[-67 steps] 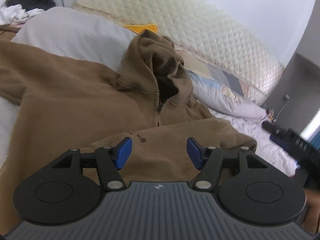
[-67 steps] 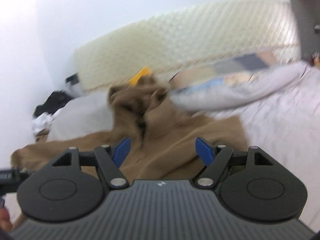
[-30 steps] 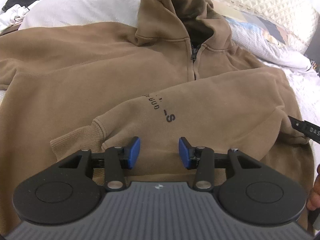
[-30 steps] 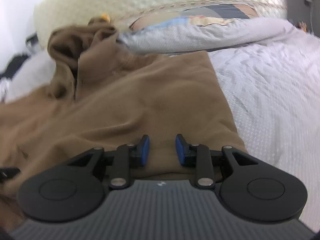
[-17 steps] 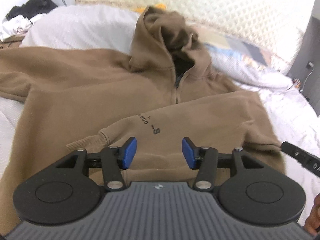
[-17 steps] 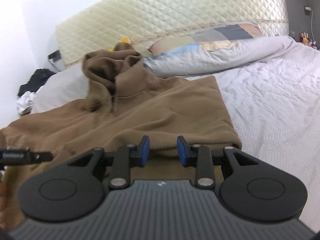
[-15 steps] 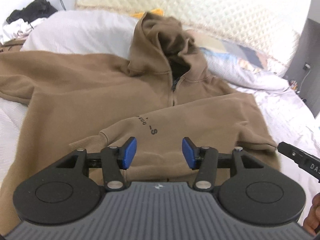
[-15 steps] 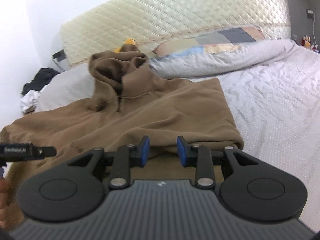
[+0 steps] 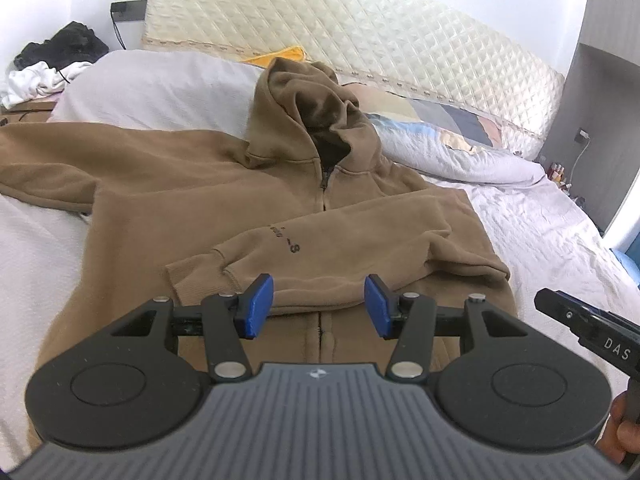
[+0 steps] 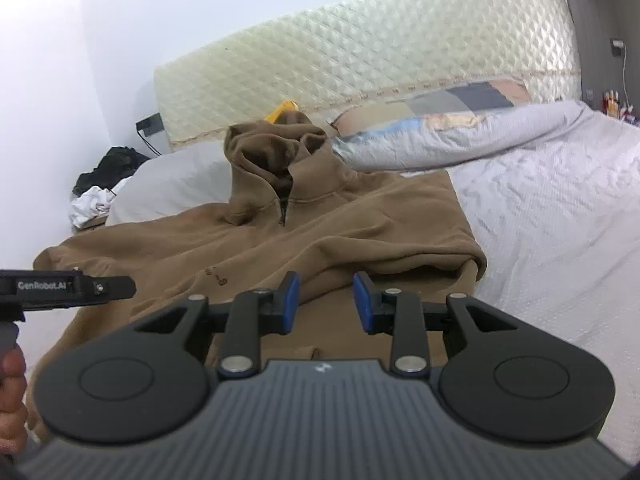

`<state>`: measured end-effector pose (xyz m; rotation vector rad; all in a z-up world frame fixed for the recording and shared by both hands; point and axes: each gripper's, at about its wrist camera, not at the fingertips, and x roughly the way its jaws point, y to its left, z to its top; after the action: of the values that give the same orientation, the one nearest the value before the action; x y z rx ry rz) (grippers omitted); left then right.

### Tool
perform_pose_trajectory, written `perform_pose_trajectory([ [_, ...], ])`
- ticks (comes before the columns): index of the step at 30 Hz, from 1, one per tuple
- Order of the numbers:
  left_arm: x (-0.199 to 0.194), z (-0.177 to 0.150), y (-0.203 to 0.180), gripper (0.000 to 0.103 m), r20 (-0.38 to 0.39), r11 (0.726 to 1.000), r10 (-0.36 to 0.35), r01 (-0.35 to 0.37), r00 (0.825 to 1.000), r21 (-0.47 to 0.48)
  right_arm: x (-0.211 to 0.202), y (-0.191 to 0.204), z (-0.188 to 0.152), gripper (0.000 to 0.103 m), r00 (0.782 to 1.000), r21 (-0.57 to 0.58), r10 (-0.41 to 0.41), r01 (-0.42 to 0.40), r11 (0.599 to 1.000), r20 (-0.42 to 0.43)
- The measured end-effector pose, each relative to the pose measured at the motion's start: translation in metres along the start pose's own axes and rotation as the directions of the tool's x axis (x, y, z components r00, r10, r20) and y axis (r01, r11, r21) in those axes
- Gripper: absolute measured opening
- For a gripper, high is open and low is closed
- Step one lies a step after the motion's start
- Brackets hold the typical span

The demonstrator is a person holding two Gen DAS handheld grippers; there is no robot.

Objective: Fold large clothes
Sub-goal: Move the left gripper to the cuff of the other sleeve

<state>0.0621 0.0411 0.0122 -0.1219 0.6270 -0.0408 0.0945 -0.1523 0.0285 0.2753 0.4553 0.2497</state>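
The hoodie (image 9: 192,200) lies flat over most of the bed (image 9: 560,232), low enough to pass over anywhere but at its hood (image 9: 312,108), which stands up against a grey pillow (image 9: 160,92) and a patchwork pillow (image 9: 452,136). Behind them the quilted headboard (image 9: 360,28) closes that end. To the hoodie's right the sheet is bare and open (only wrinkles). One sleeve (image 9: 332,252) lies folded across the chest, a low ridge. A clothes pile (image 9: 52,60) crowds the far left corner.
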Motion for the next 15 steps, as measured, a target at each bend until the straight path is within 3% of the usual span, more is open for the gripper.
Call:
perform_pose_trajectory([
  [7,-0.007,0.038,0.039,0.057,0.012,0.999,0.011,-0.010,1.000,-0.030,0.008,-0.001,-0.007,0.034,1.000,0.008,0.029,-0.029,1.000,0.012],
  [15,-0.003,0.080,0.146,0.057,-0.047,0.982,0.119,-0.125,0.992,-0.142,0.035,-0.005,-0.021,0.034,0.999,0.058,0.010,-0.007,0.998,-0.041],
])
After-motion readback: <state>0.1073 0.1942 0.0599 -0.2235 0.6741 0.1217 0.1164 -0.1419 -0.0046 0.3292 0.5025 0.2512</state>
